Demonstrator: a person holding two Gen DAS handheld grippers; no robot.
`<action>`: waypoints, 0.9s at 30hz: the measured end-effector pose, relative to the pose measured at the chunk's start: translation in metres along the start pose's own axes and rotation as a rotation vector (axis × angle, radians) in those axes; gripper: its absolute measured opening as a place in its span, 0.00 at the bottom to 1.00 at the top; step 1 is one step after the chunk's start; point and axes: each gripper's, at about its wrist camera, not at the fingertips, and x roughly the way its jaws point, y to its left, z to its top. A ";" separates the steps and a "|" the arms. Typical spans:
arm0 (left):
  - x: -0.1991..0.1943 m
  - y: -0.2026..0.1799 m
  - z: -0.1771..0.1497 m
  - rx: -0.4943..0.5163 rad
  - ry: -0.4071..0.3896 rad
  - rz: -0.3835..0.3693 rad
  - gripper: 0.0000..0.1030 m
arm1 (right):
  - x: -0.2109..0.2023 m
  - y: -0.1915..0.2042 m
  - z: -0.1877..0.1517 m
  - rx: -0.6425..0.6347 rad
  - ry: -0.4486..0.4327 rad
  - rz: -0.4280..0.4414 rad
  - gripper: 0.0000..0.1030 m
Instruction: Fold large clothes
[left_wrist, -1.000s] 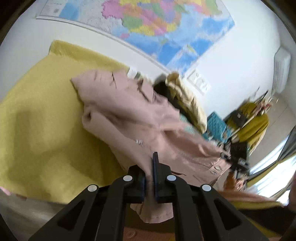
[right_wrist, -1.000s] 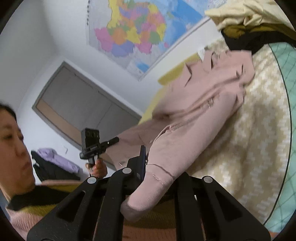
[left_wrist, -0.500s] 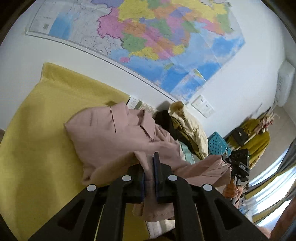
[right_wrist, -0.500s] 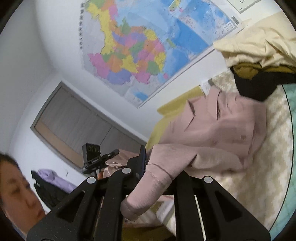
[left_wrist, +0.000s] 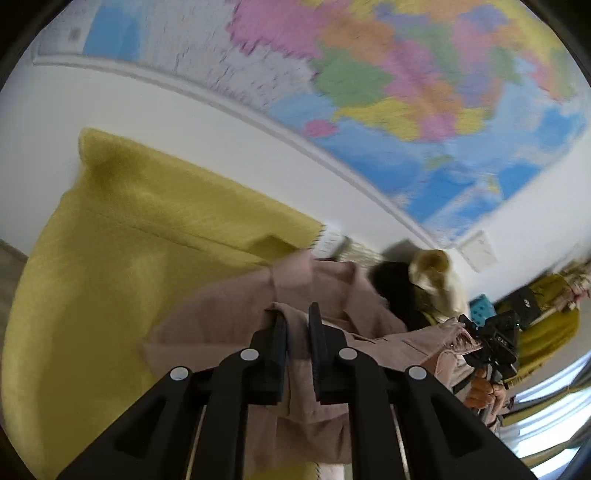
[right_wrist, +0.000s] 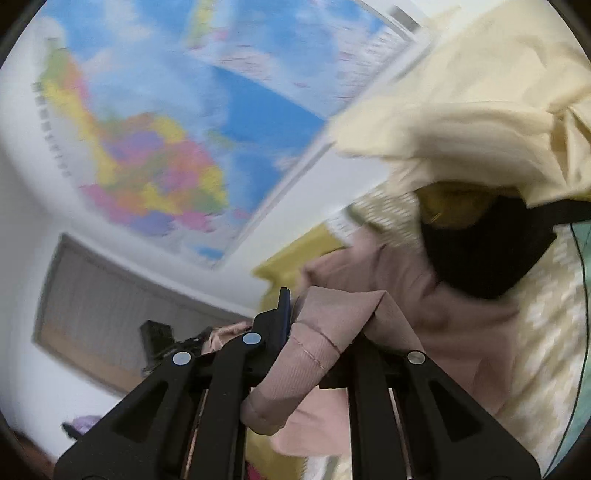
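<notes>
Item: pink jacket (left_wrist: 236, 314), large garment, mid-fold. Location: lying partly on the yellow blanket (left_wrist: 122, 266), collar end toward the far wall under the map (left_wrist: 406, 92), near a heap of black and cream clothes (right_wrist: 480, 155) to its right.

Left gripper (left_wrist: 297, 325): jaws clamped on a hem edge of the jacket, cloth hanging below them.

Right gripper (right_wrist: 325, 306): jaws clamped on the ribbed cuff (right_wrist: 295, 362) of a sleeve; its right finger was hidden by cloth.

Relation: the jacket's body lay beyond both grippers, long axis running near to far, collar pointing away. Both held ends sat over the body; neither hand was plainly nearer, though blur made this uncertain.

Next: likely lowering the held edge onto the chest.
</notes>
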 end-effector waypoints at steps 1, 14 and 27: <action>0.011 0.005 0.006 -0.013 0.010 0.013 0.09 | 0.007 -0.007 0.004 0.022 0.002 -0.016 0.10; 0.042 -0.026 -0.010 0.319 0.011 0.215 0.72 | 0.037 0.000 0.009 -0.127 0.051 -0.191 0.66; 0.129 -0.013 -0.018 0.305 0.198 0.371 0.04 | 0.120 0.068 -0.099 -0.765 0.325 -0.400 0.78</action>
